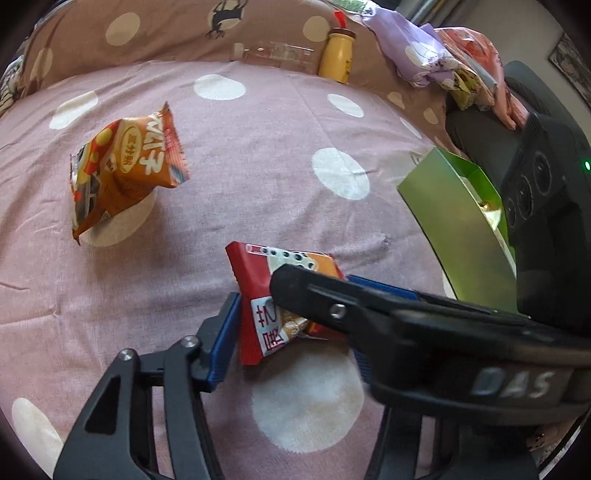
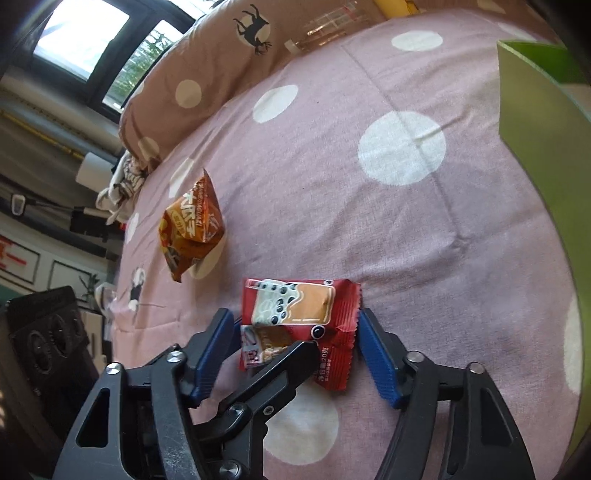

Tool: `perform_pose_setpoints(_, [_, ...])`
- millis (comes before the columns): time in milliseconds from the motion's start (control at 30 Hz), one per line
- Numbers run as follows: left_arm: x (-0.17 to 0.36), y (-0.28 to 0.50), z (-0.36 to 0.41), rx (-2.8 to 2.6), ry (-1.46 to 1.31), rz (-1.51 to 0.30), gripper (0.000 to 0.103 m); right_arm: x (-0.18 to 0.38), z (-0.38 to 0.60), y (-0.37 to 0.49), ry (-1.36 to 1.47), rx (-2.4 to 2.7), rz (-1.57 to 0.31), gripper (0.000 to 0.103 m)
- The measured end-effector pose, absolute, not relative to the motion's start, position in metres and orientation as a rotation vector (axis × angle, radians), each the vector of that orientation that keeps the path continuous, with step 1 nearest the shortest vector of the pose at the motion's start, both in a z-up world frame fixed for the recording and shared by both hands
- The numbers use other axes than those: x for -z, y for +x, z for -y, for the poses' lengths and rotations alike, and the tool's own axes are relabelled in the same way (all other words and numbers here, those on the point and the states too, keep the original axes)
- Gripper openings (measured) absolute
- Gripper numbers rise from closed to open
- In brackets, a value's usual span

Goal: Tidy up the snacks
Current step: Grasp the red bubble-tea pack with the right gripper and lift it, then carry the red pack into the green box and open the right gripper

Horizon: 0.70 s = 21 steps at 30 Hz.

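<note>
A red snack packet with a bubble-tea picture (image 1: 258,295) (image 2: 299,314) lies on the pink dotted bedsheet. Both grippers are around it. My left gripper (image 1: 291,314) has its blue pads on either side of the packet and looks open. My right gripper (image 2: 295,347) is open with a blue pad on each side of the packet; the left gripper's black finger (image 2: 280,365) lies over the packet's lower edge. An orange snack bag (image 1: 125,166) (image 2: 192,225) lies further left on the sheet. A green box (image 1: 458,221) (image 2: 546,147) stands open at the right.
A yellow bottle (image 1: 338,55) and a clear plastic bottle (image 1: 277,53) lie at the far edge by the brown dotted pillow (image 1: 147,29). Bunched clothes (image 1: 443,62) lie at the back right. A window (image 2: 85,40) shows at upper left.
</note>
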State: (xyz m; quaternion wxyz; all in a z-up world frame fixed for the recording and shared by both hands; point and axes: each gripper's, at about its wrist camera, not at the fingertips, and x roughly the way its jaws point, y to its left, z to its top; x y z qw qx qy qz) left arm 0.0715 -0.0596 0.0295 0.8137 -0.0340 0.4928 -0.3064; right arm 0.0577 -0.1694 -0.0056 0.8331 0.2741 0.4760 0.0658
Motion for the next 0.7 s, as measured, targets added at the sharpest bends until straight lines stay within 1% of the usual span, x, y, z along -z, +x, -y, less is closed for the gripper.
perform_pose_setpoints(133, [-0.043, 0.064, 0.066, 0.641, -0.034, -0.999, 0.05, -0.003, 0.175, 0.052, 0.595, -0.149, -0.978, 0.062])
perform_pose_setpoints(300, [-0.074, 0.051, 0.084, 0.649, 0.004, -0.9, 0.05, -0.036, 0.191, 0.033, 0.573, -0.147, -0.87, 0.062])
perform_pose_setpoints(533, [-0.116, 0.029, 0.128, 0.72, 0.075, -0.77, 0.05, -0.076, 0.236, -0.007, 0.594, -0.093, -0.715, 0.062])
perform_pose_setpoints(700, [-0.132, 0.018, 0.167, 0.797, 0.122, -0.725, 0.05, -0.087, 0.272, -0.033, 0.637, -0.024, -0.643, 0.062])
